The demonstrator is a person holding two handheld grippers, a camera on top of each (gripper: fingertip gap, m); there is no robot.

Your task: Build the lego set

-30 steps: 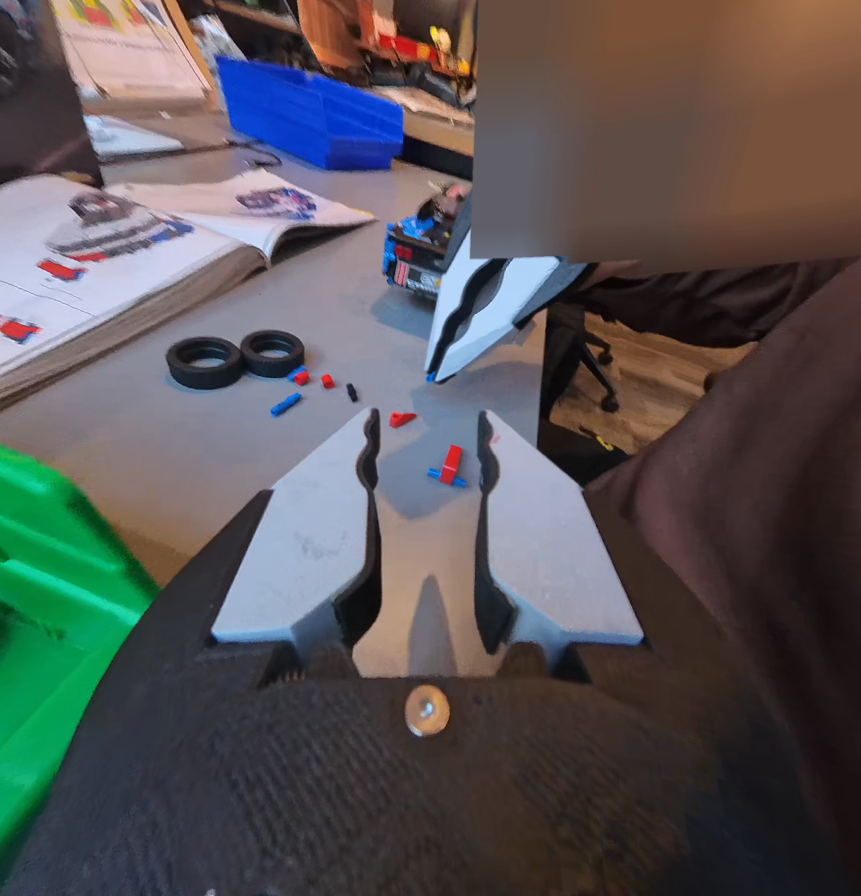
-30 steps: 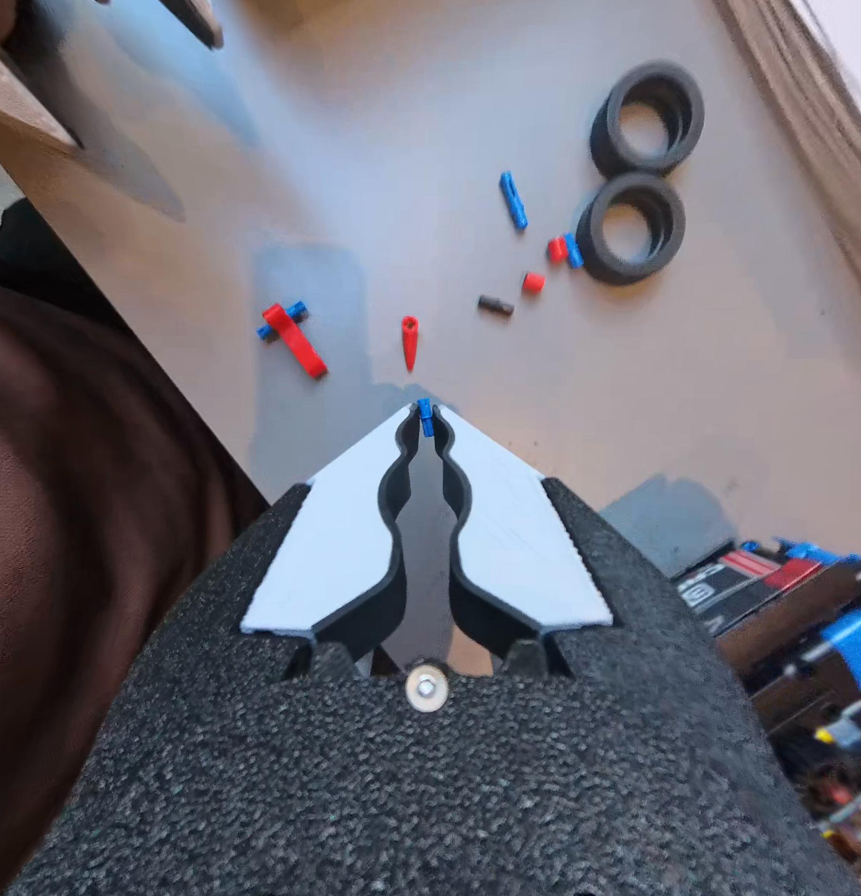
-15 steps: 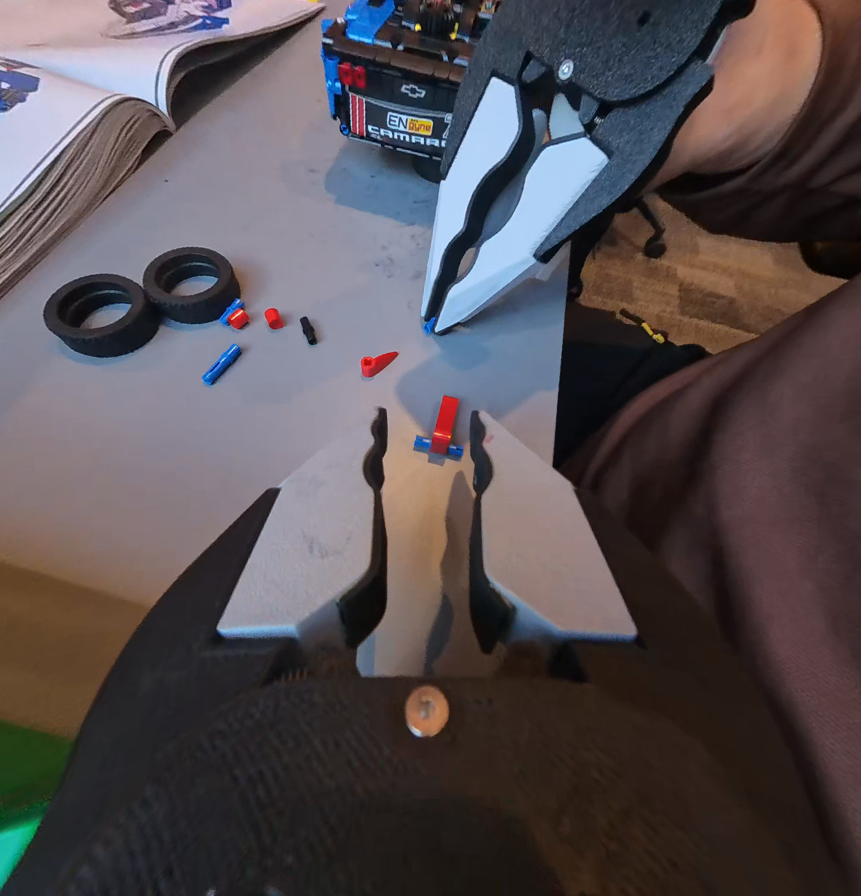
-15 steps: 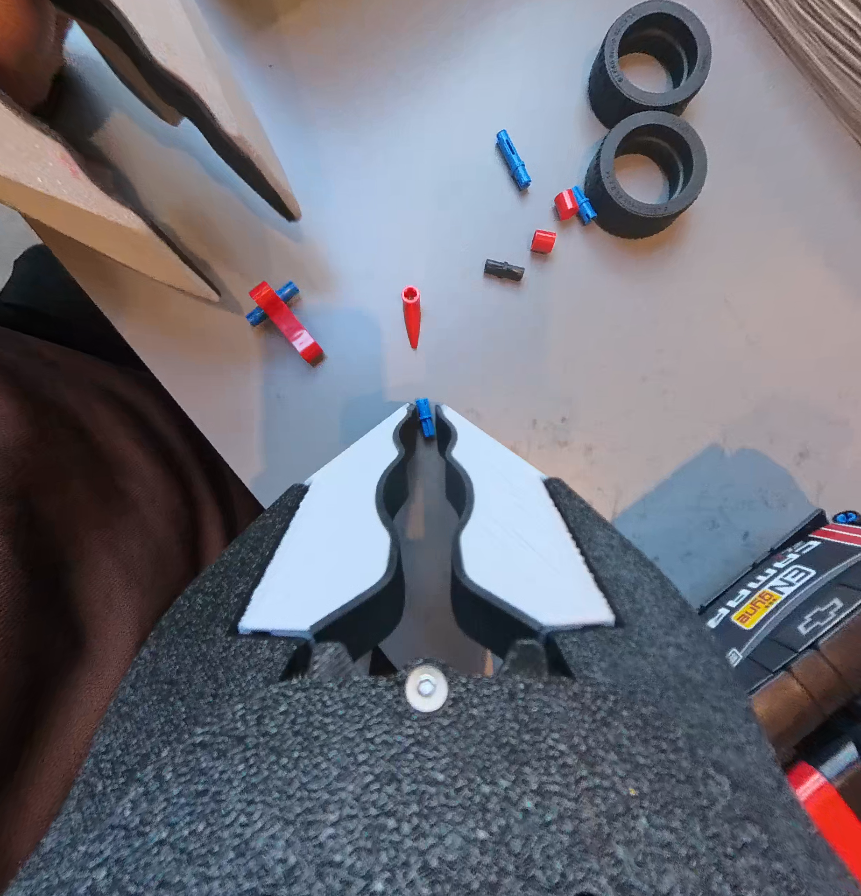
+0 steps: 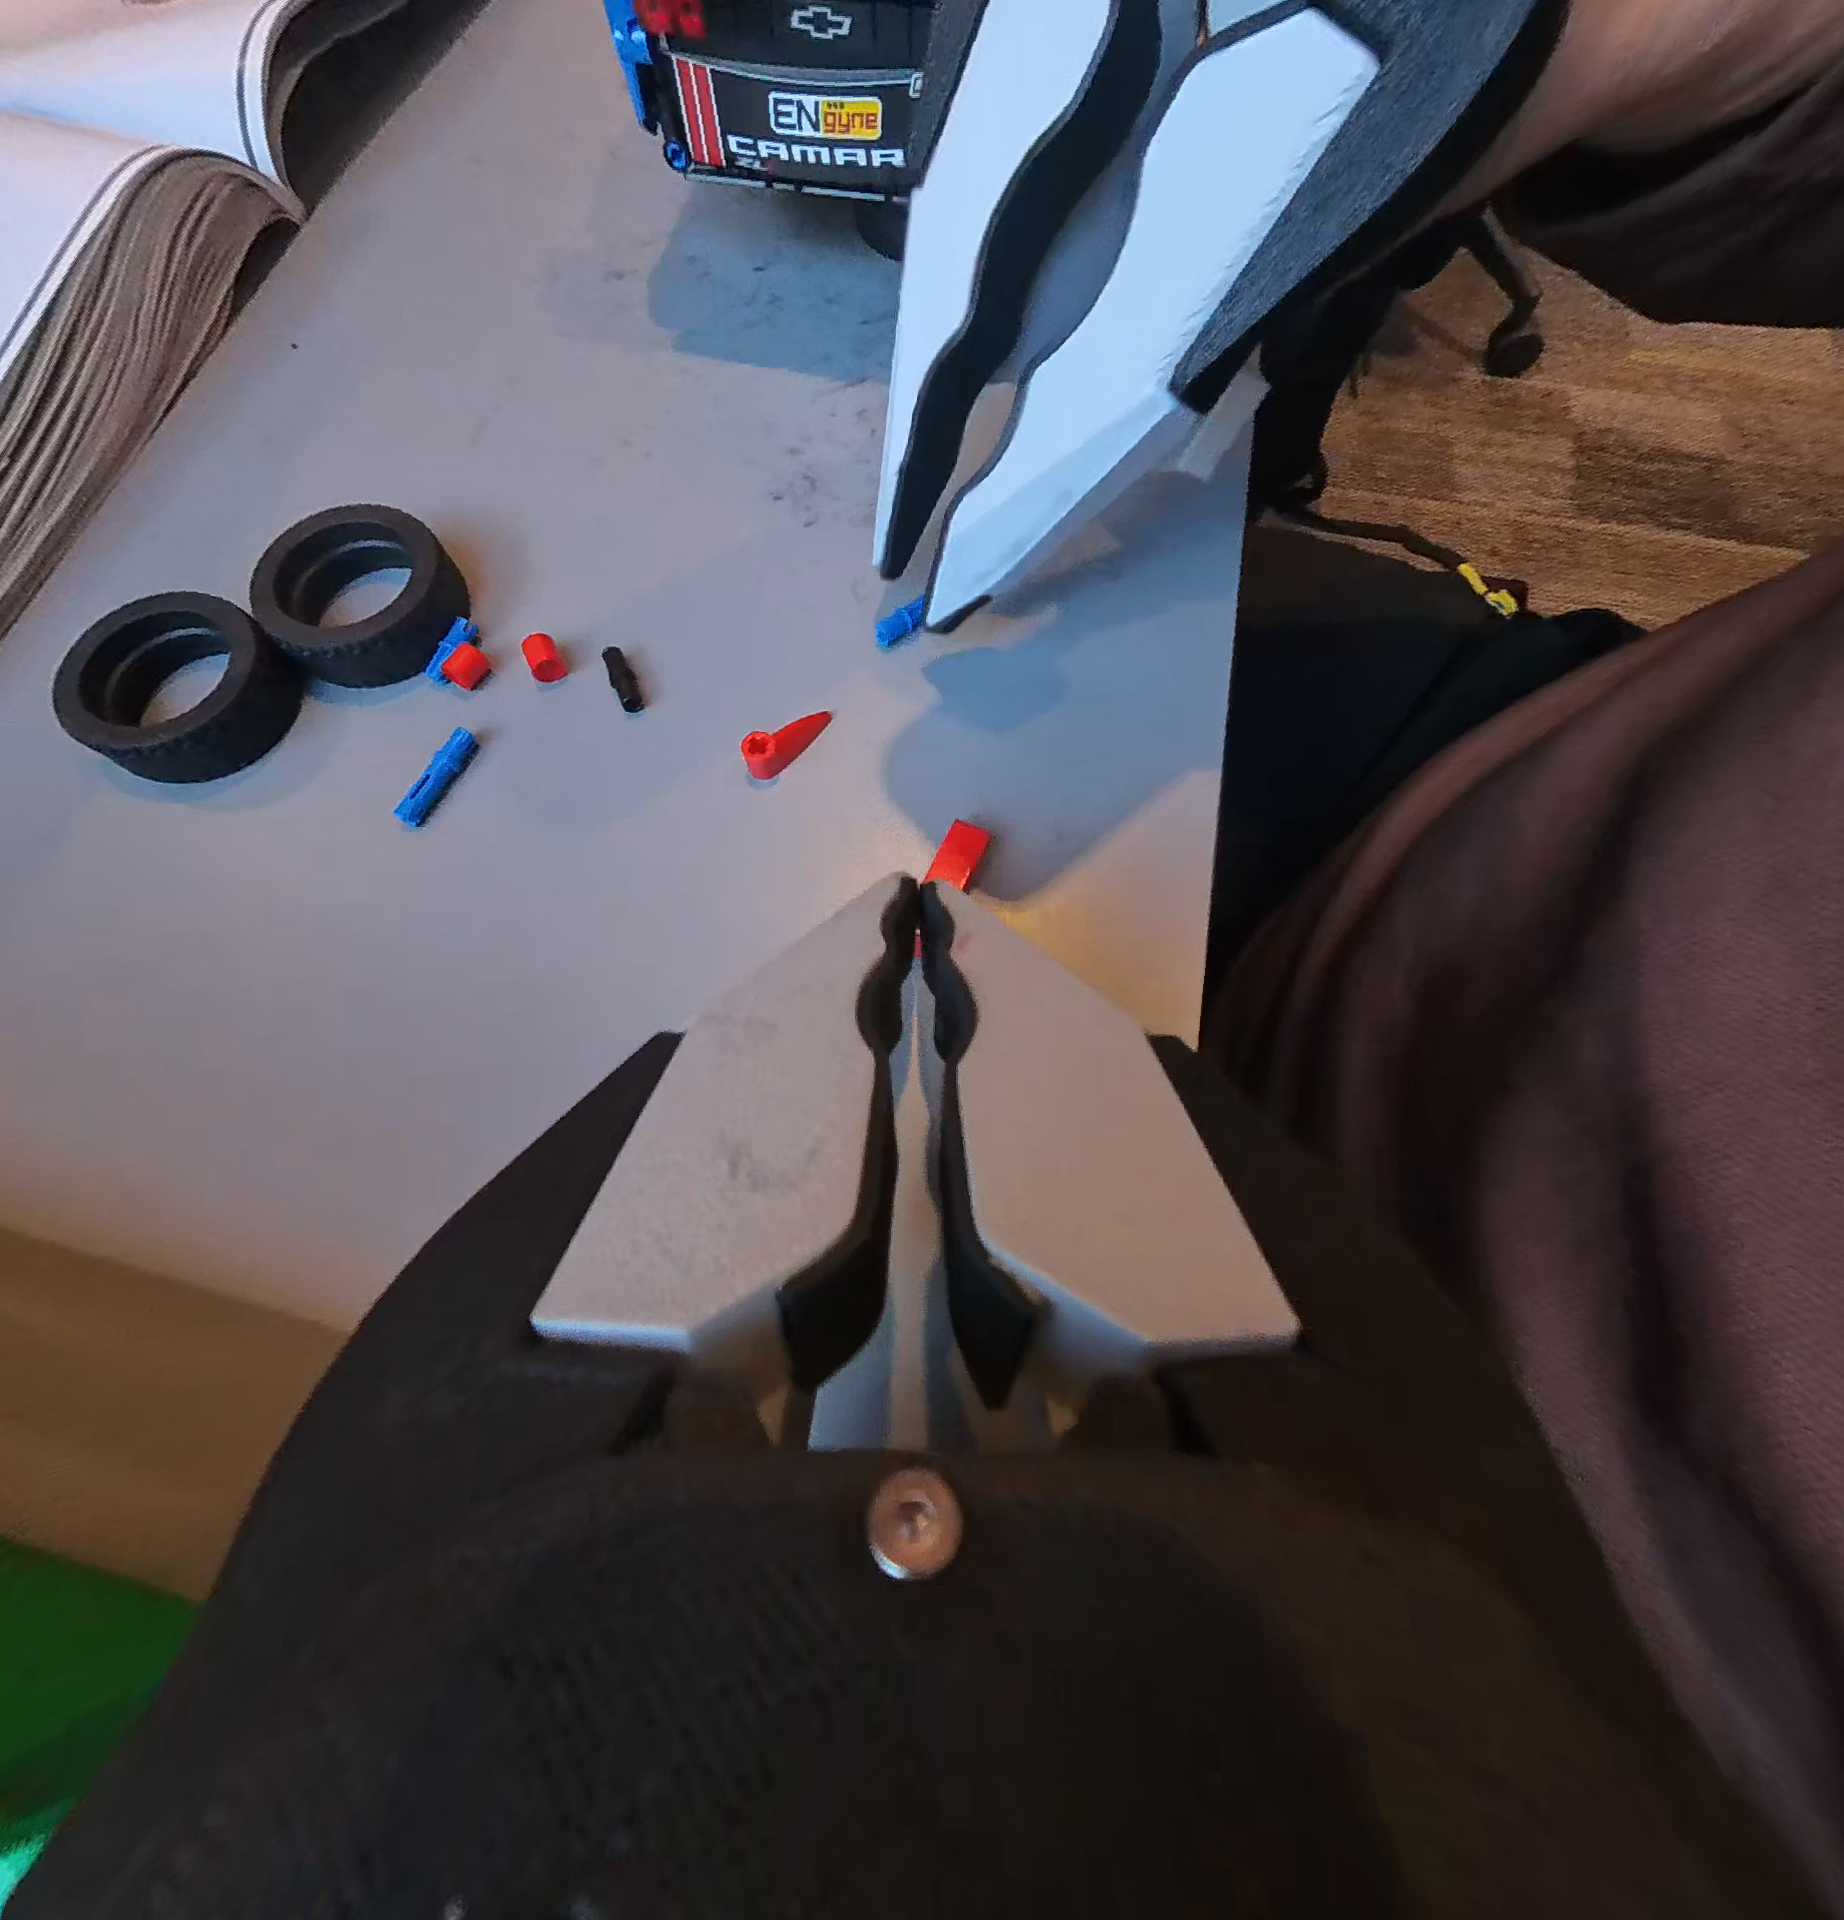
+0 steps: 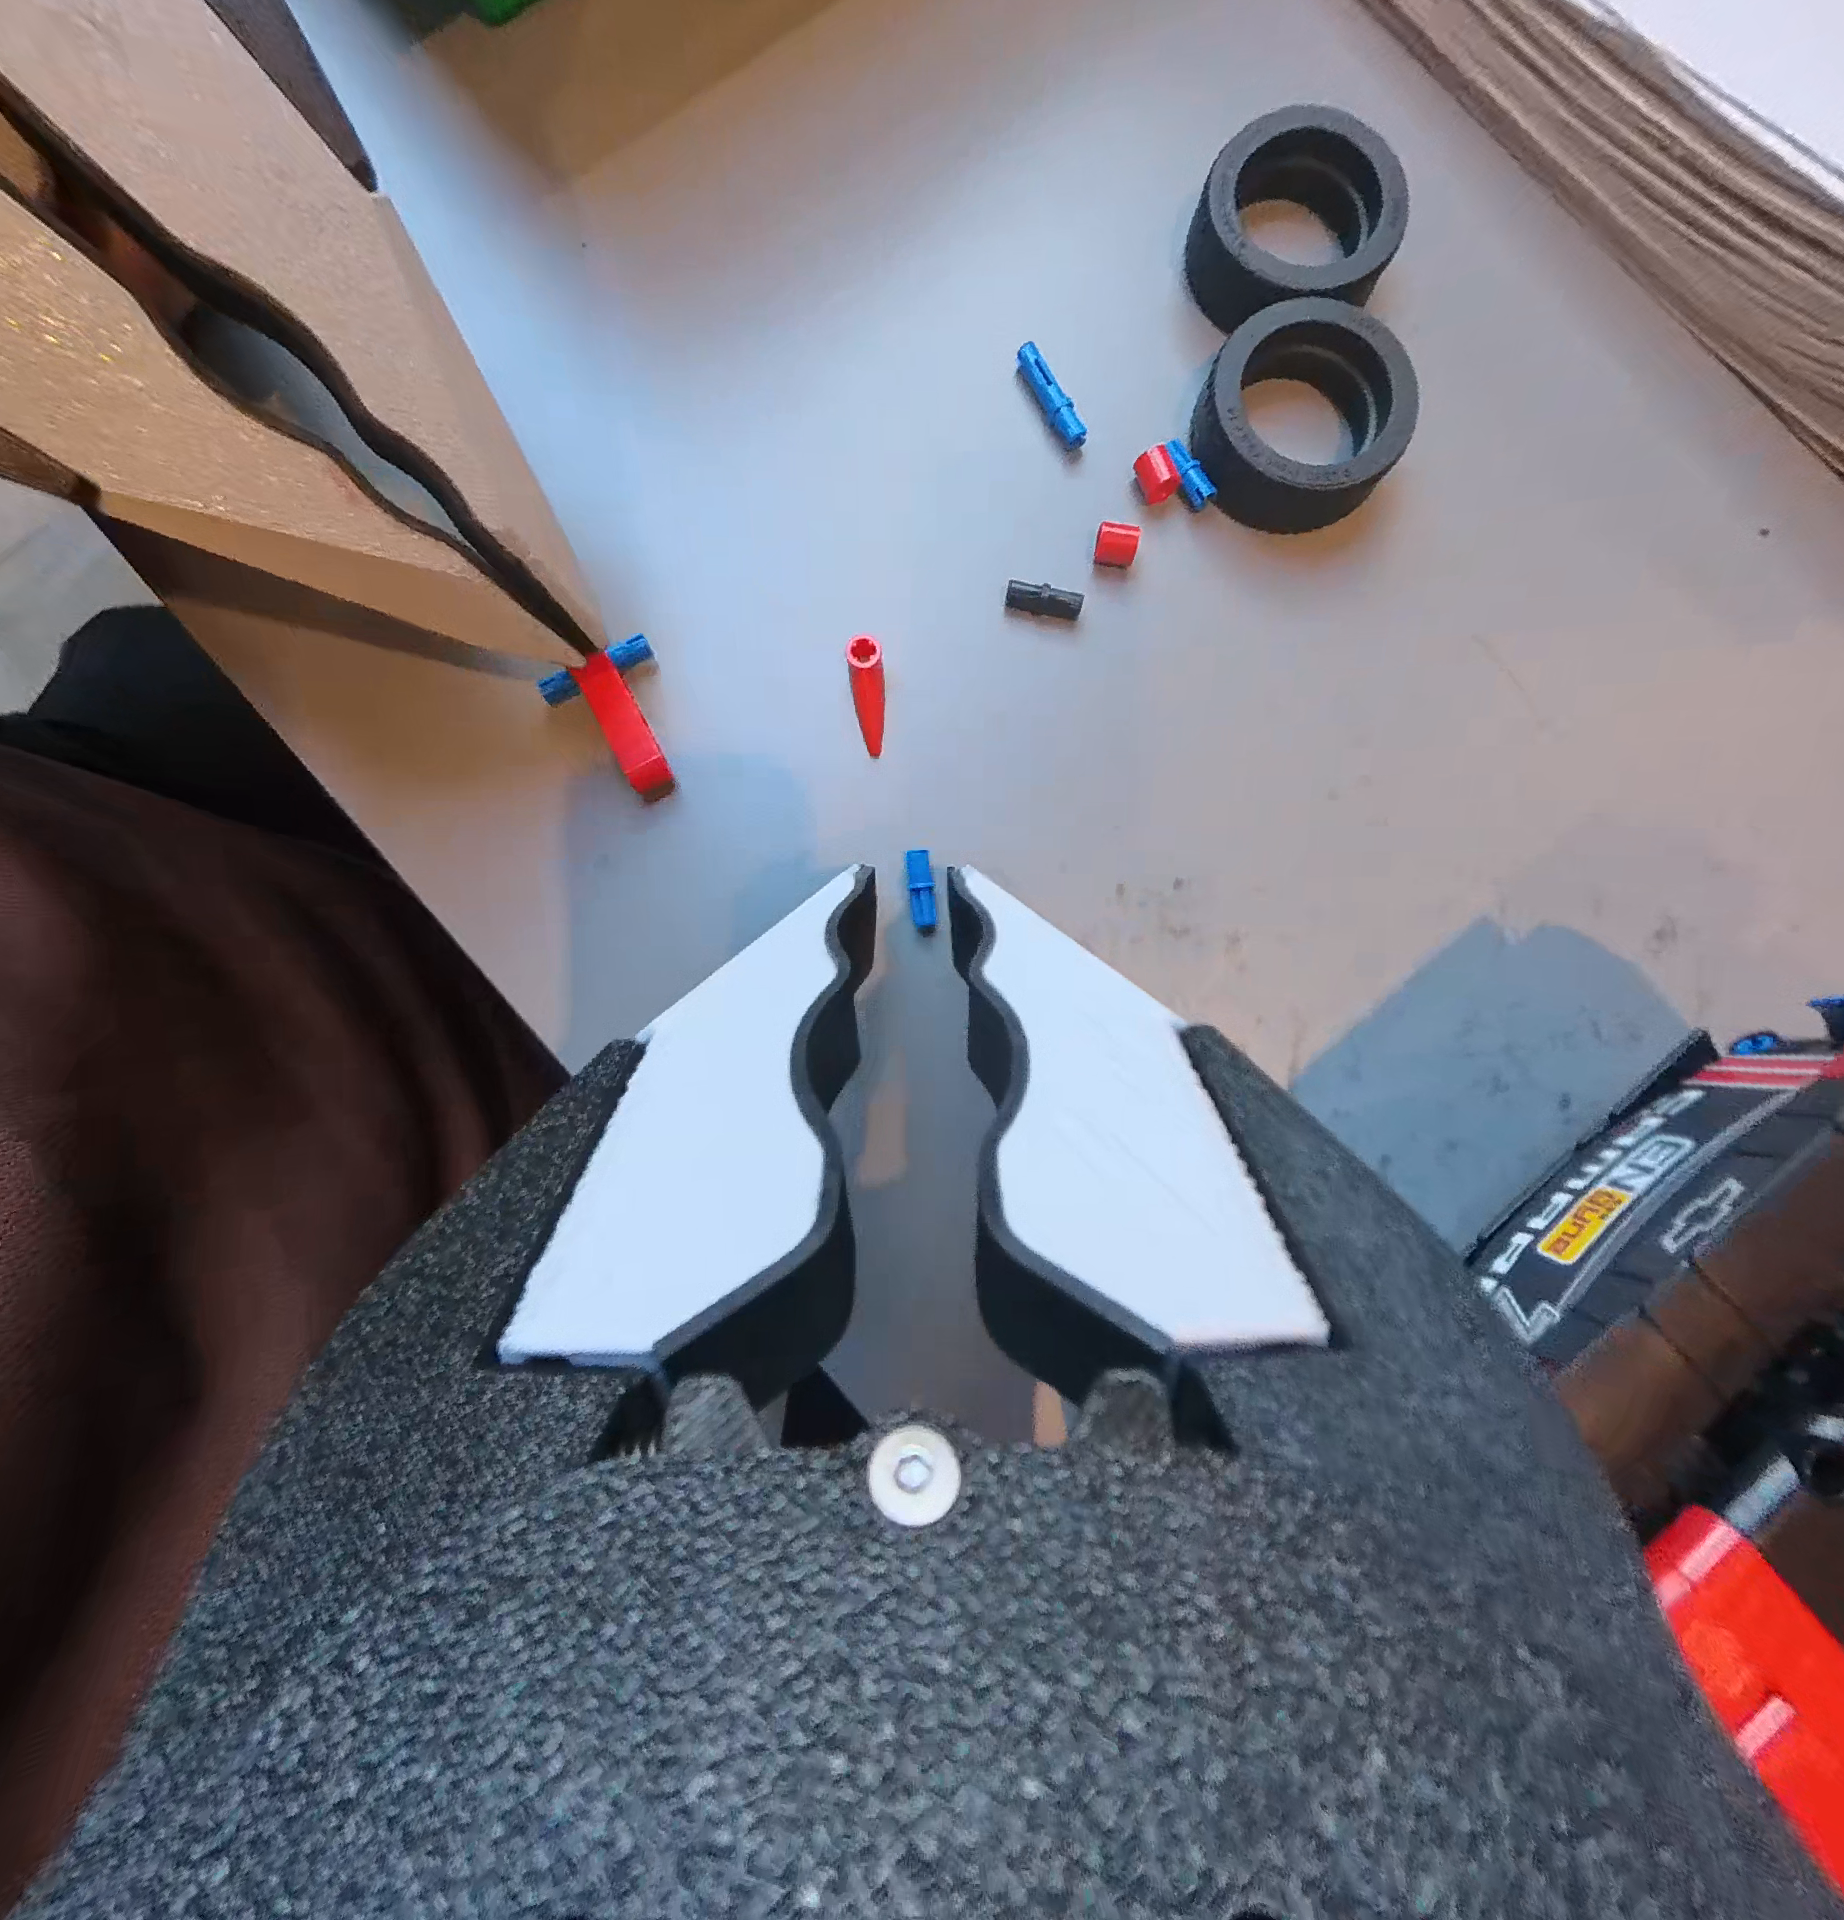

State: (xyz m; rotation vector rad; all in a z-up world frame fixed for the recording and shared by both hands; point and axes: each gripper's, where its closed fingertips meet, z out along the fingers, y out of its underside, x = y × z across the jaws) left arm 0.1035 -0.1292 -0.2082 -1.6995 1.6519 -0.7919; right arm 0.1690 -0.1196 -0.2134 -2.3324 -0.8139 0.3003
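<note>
My left gripper (image 5: 918, 896) is shut on one end of a small red beam (image 5: 956, 852) that carries a blue cross pin, down at the grey table. The right wrist view shows the left gripper (image 6: 585, 655) pinching the beam (image 6: 619, 717) at the pin (image 6: 627, 652). My right gripper (image 6: 910, 878) is open by a narrow gap. A short blue pin (image 6: 920, 888) lies on the table between its tips, touching neither. The left wrist view shows the right gripper (image 5: 918, 594) just above that pin (image 5: 900, 623).
Loose parts lie on the table (image 5: 482, 987): a red cone piece (image 5: 783, 743), a black pin (image 5: 622, 678), red bushes (image 5: 544, 657), a long blue pin (image 5: 435, 774), two black tyres (image 5: 263, 644). The car model (image 5: 793, 104) stands behind, an open instruction book (image 5: 87, 260) at left. The table edge (image 5: 1224, 831) is close at right. One gripper's finger ends stand about 7 cm off the other's. The red cone piece (image 5: 783, 743) lies around 4 cm away from my right fingertips. Seen from the right wrist view (image 6: 874, 696) as well.
My left gripper moved forward and down and shut on the red beam. My right gripper lowered to the table and opened, letting go of the short blue pin.
</note>
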